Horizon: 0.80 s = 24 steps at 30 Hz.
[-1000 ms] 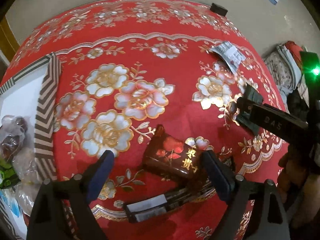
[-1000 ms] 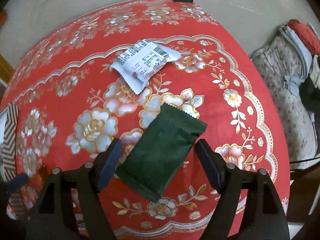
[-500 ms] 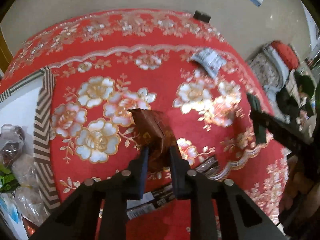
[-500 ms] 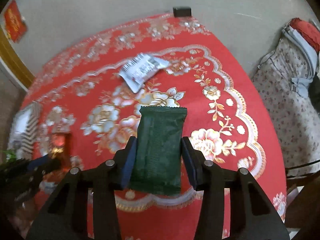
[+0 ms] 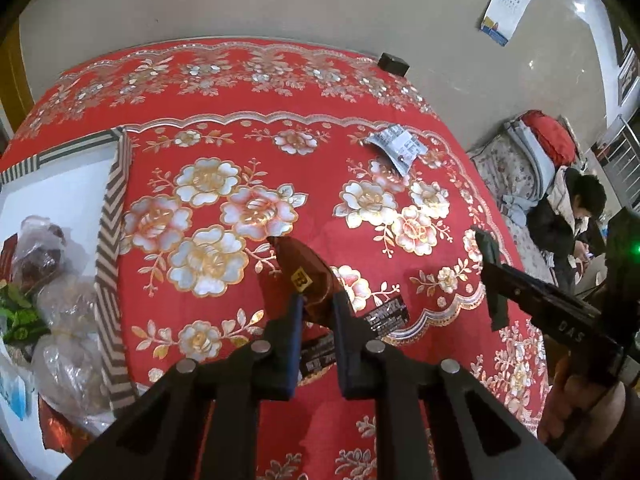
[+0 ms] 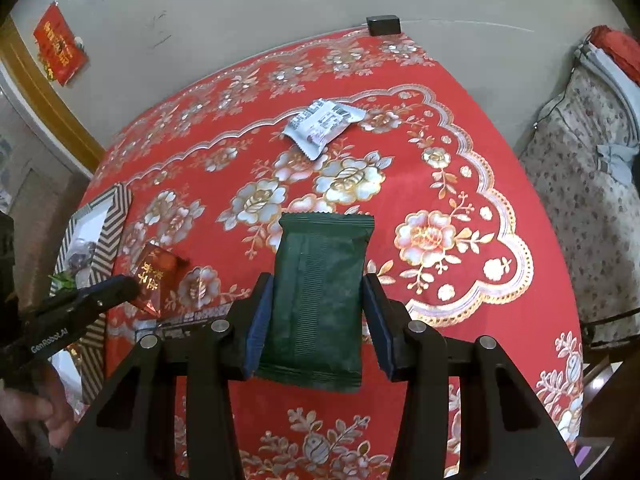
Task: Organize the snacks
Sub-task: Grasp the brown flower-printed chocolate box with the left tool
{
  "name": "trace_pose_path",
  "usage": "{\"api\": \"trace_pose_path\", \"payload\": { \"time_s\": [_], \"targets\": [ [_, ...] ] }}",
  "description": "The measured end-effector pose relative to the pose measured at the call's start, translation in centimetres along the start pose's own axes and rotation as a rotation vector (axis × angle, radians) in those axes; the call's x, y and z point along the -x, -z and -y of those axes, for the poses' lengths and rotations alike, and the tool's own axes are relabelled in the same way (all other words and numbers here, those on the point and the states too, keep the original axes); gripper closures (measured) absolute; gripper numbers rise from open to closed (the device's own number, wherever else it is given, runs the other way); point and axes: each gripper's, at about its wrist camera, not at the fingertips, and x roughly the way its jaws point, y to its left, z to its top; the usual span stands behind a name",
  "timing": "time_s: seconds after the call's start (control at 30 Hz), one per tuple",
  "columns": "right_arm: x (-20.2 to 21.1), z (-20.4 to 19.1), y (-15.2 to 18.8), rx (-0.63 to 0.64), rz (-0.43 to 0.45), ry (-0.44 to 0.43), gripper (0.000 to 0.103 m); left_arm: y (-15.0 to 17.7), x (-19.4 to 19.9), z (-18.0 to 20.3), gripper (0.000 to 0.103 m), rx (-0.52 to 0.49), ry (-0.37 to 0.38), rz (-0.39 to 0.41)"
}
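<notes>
Snacks in crinkled wrappers are held in both grippers above a round table under a red cloth (image 6: 500, 152) patterned with gold and white flowers. Left gripper (image 5: 316, 320): jaws pinched narrow on the lower edge of a reddish-brown foil packet with gold lettering (image 5: 302, 276), which stands up from its fingers clear of the cloth. Right gripper (image 6: 318, 312): blue-padded fingers (image 6: 258, 324) pressed against both long sides of a dark green ribbed foil pouch (image 6: 320, 296), held lengthwise and lifted off the table. On the cloth: a white-and-grey printed sachet (image 6: 322, 124) toward the far edge; a flat black printed wrapper (image 5: 384, 316) just under the left gripper. At the table's left stands a box with a brown-and-white chevron rim (image 5: 110, 216), holding clear-wrapped items.
</notes>
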Motion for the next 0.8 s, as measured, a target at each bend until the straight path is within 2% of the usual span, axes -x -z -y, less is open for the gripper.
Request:
{"api": "trace_pose_path", "payload": {
  "time_s": [0.2, 0.47, 0.6, 0.7, 0.73, 0.77, 0.8],
  "targets": [
    [-0.1, -1.0, 0.6, 0.017, -0.015, -0.02, 0.059, 0.3, 0.8, -0.6, 0.09, 0.009, 0.006, 0.02],
    [-0.3, -1.7, 0.5, 0.031, -0.019, -0.031, 0.059, 0.3, 1.0, -0.1, 0.093, -0.036, 0.006, 0.035],
    [-0.5, -1.9, 0.6, 0.039, -0.028, -0.037, 0.059, 0.9, 0.1, -0.8, 0.093, -0.042, -0.017, 0.008],
    [-0.6, -1.9, 0.7, 0.038, -0.029, -0.039, 0.059, 1.4, -0.6, -1.6, 0.09, -0.032, -0.07, -0.028],
    [-0.6, -1.9, 0.7, 0.037, -0.03, -0.04, 0.059, 1.4, -1.1, -1.9, 0.082, -0.025, -0.086, -0.052],
    [-0.7, -1.9, 0.7, 0.035, -0.03, -0.04, 0.059, 1.5, -1.5, -2.2, 0.06, -0.02, -0.112, -0.073],
    [-0.8, -1.9, 0.7, 0.035, -0.033, -0.04, 0.059, 1.4, -1.7, -2.4, 0.043, -0.012, -0.131, -0.082]
  ]
}}
